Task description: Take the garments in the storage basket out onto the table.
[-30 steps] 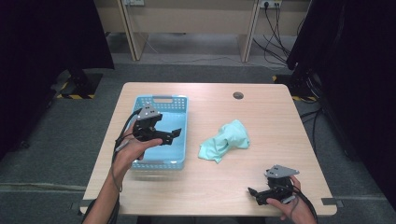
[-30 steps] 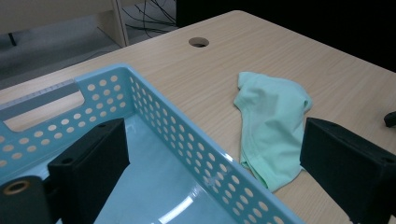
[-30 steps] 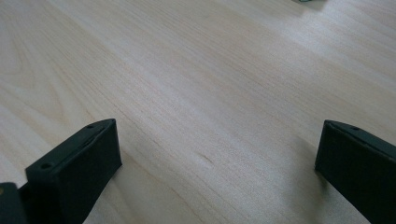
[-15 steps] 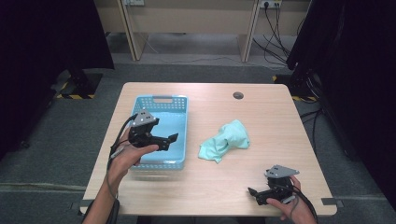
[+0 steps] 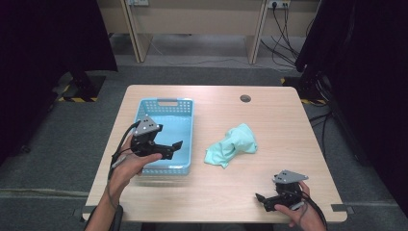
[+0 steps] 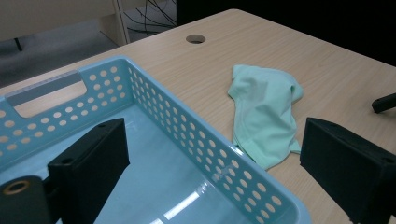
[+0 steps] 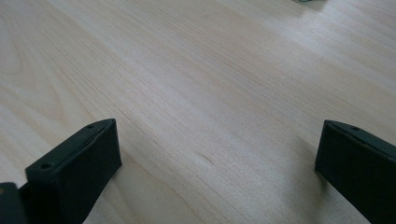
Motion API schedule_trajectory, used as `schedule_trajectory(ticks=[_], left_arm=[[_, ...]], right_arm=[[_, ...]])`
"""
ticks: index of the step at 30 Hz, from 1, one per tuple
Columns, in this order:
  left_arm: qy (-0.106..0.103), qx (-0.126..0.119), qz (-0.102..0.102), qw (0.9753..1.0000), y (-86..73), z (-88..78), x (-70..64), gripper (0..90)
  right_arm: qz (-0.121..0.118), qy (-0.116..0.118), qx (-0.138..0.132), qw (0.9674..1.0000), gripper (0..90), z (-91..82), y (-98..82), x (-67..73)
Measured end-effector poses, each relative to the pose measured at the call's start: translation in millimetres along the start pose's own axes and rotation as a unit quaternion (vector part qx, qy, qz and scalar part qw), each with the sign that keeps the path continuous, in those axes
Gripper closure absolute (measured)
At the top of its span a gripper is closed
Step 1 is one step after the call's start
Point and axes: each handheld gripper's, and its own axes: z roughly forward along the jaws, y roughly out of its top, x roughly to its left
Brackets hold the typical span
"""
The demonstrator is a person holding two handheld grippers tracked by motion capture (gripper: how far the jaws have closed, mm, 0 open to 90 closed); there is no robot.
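The cloth (image 5: 231, 150) lies crumpled on the table (image 5: 269, 115), just right of the basket (image 5: 166, 103) and apart from its wall; in the left gripper view it (image 6: 266, 114) sits just beyond the basket's perforated side (image 6: 187, 135), with a rumpled upper part and a longer flap running toward the camera. It looks thin, soft and very light, so it should fold and sag the moment it is lifted and offers no stiff edge; it is neither fragile nor likely to slip once pinched, though a shallow bite on a single layer could let it slide free. The best hold is probably the raised, bunched ridge near its middle, where several layers stack up and stand off the wood, rather than the flat tail lying flush against the tabletop. The left gripper (image 5: 174, 147) hovers over the basket with its jaws spread wide and nothing between them, pointing toward the cloth. The right gripper (image 5: 263, 200) rests low near the table's front edge, well apart from the cloth, its jaws likewise spread wide over bare wood (image 7: 210, 93) and holding nothing. Since the left is nearer, it seems the likelier one to take the cloth, coming down from above so the jaws straddle the ridge.
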Motion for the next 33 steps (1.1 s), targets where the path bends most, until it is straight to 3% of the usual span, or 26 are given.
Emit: schedule_trajectory(ticks=[33], left_arm=[[0.005, 0.002, 0.002, 1.0, -22.6, -20.1, -4.9, 7.1]], right_arm=[[0.002, -0.001, 0.0, 1.0, 0.4, -0.2, -0.2, 0.4]])
